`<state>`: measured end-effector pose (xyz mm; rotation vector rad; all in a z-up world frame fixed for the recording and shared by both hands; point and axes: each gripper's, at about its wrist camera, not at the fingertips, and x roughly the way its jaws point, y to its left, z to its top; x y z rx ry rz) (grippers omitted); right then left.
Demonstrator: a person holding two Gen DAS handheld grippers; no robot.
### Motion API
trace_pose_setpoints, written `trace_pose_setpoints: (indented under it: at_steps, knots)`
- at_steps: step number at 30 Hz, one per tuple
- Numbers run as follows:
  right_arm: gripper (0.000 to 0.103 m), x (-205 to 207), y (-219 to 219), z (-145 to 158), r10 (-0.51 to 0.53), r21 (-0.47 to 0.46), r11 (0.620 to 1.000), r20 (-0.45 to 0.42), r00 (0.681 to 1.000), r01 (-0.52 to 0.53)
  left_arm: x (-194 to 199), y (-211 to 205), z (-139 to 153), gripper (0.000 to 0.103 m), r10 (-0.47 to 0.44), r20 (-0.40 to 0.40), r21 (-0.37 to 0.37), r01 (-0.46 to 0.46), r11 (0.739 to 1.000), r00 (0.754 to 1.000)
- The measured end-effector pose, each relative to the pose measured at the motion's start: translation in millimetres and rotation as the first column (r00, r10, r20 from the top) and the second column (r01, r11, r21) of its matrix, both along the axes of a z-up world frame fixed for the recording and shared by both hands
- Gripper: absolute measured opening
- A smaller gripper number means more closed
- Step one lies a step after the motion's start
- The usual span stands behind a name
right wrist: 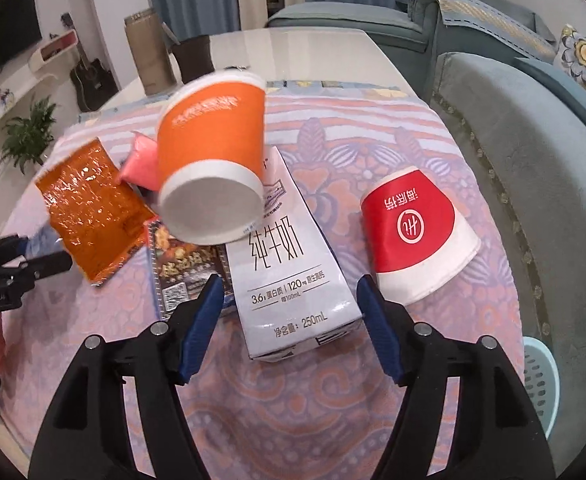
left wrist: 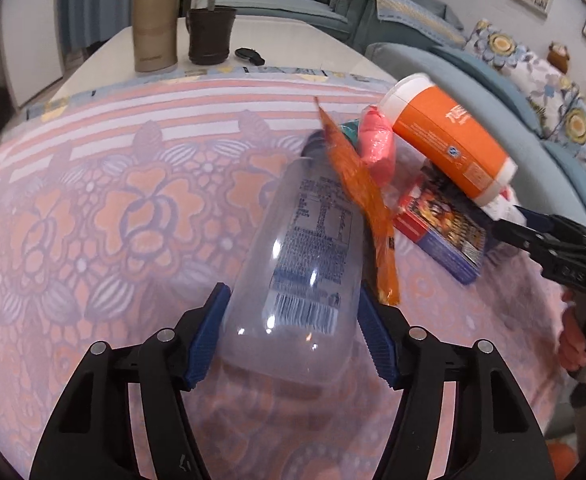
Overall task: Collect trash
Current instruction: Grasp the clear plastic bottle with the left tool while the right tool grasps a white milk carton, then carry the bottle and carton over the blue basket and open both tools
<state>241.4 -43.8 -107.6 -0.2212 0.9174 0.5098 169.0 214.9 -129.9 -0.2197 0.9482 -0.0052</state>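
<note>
A clear plastic bottle (left wrist: 305, 248) lies on the floral cloth (left wrist: 93, 208), and my left gripper (left wrist: 293, 292) is shut on its lower body, blue pads against both sides. An orange wrapper (left wrist: 365, 200) leans on the bottle. My right gripper (right wrist: 289, 284) is open around a white milk carton (right wrist: 293, 272), with gaps on both sides. An orange paper cup (right wrist: 213, 160) sits tilted over the carton and a snack box (right wrist: 185, 272), base toward the right wrist camera; whether it rests there I cannot tell. A red paper cup (right wrist: 409, 232) lies on its side to the right.
A pink packet (right wrist: 141, 160) lies behind the orange cup. A thermos (left wrist: 155, 20), a dark cup (left wrist: 211, 34) and a small black object (left wrist: 249, 55) stand at the table's far end. A blue-grey sofa (right wrist: 533, 140) runs along the right, with a light blue basket (right wrist: 541, 384) beside it.
</note>
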Motion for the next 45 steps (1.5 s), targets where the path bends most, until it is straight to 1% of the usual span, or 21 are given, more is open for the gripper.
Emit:
trace_pose_setpoints:
  at_steps: [3,4,7,10,14,18,20,22,25,26,28,30,31,33,35,36,40,42,43,44,45]
  knots:
    - [0.066,3.6,1.9,-5.7,-0.01,-0.004,1.0,-0.016,1.0,0.01,17.1,-10.3,-1.2,0.055,-0.002,-0.004,0.05,0.002,0.999,1.0]
    - [0.061,4.4,1.9,-7.3,-0.014,-0.007,1.0,-0.02,1.0,0.014,20.0,-12.2,-0.5,0.055,0.004,-0.003,0.066,-0.004,0.998,1.0]
    - [0.058,-1.0,-7.4,-3.8,-0.057,0.008,0.998,0.012,0.998,0.057,15.5,-9.8,3.1,0.054,0.024,0.02,0.06,-0.025,0.998,1.0]
    - [0.057,-17.8,-16.4,6.3,-0.059,0.024,0.998,0.061,0.996,0.058,-7.3,-3.3,9.4,0.053,0.072,0.054,0.064,-0.075,0.995,0.996]
    - [0.057,-50.7,-34.9,17.5,-0.065,-0.015,0.998,0.078,0.995,0.067,-45.2,6.2,13.6,0.053,0.128,0.052,0.034,-0.13,0.991,0.99]
    - [0.058,-79.5,-62.3,20.4,-0.081,-0.039,0.996,0.044,0.996,0.083,-95.0,7.7,14.2,0.053,0.17,0.037,0.012,-0.171,0.985,0.985]
    - [0.058,-95.2,-76.1,16.9,-0.104,-0.052,0.993,0.019,0.994,0.105,-113.9,5.3,12.6,0.053,0.174,0.028,-0.009,-0.173,0.985,0.984]
    - [0.058,-106.5,-87.5,11.3,-0.12,-0.048,0.992,-0.019,0.993,0.119,-129.5,-0.9,10.0,0.053,0.164,0.01,-0.036,-0.163,0.986,0.986]
    - [0.058,-118.6,-94.7,2.9,-0.131,-0.054,0.99,-0.053,0.99,0.128,-140.9,-8.8,5.4,0.053,0.148,-0.015,-0.073,-0.149,0.986,0.989]
    - [0.058,-121.2,-95.9,-0.5,-0.128,-0.044,0.991,-0.082,0.988,0.124,-144.4,-11.9,3.9,0.053,0.143,-0.022,-0.083,-0.145,0.986,0.989]
    - [0.058,-126.6,-93.7,-4.4,-0.115,-0.03,0.993,-0.116,0.987,0.112,-146.4,-17.6,3.4,0.053,0.122,-0.028,-0.077,-0.124,0.989,0.992]
    - [0.059,-132.9,-89.1,-5.3,-0.09,-0.032,0.996,-0.126,0.988,0.087,-145.6,-20.3,4.4,0.055,0.107,-0.031,-0.072,-0.109,0.991,0.994]
    - [0.064,-134.9,-86.1,-3.5,-0.078,-0.032,0.997,-0.124,0.989,0.074,-145.3,-21.0,6.3,0.058,0.105,-0.026,-0.078,-0.107,0.991,0.994]
    - [0.069,-133.2,-81.1,1.7,-0.061,-0.024,0.998,-0.114,0.992,0.059,-140.2,-19.1,12.1,0.061,0.108,-0.008,-0.089,-0.108,0.99,0.994]
    - [0.07,-127.2,-75.5,6.0,-0.059,-0.028,0.998,-0.104,0.993,0.057,-131.3,-18.0,14.3,0.067,0.109,-0.008,-0.078,-0.11,0.991,0.994]
    - [0.071,-122.4,-72.3,7.1,-0.057,-0.029,0.998,-0.107,0.993,0.054,-125.4,-18.7,12.8,0.068,0.104,-0.026,-0.069,-0.106,0.992,0.994]
    - [0.072,-103.7,-64.0,-0.1,-0.074,-0.04,0.997,-0.145,0.987,0.069,-108.5,-23.5,4.3,0.065,0.107,-0.081,-0.027,-0.109,0.994,0.991]
    - [0.072,-96.4,-61.6,-5.5,-0.08,-0.037,0.997,-0.172,0.982,0.074,-104.5,-27.4,1.8,0.061,0.115,-0.084,0.019,-0.113,0.993,0.99]
    - [0.072,-93.5,-60.9,-7.1,-0.082,-0.04,0.996,-0.176,0.981,0.076,-102.8,-31.2,1.6,0.055,0.118,-0.085,0.064,-0.113,0.992,0.989]
    - [0.072,-92.4,-59.9,-8.5,-0.089,-0.049,0.995,-0.176,0.98,0.081,-101.1,-31.7,1.1,0.053,0.116,-0.084,0.08,-0.109,0.991,0.99]
    - [0.071,-91.1,-59.0,-10.2,-0.094,-0.055,0.995,-0.175,0.98,0.085,-101.2,-32.8,1.4,0.053,0.109,-0.078,0.076,-0.103,0.992,0.991]
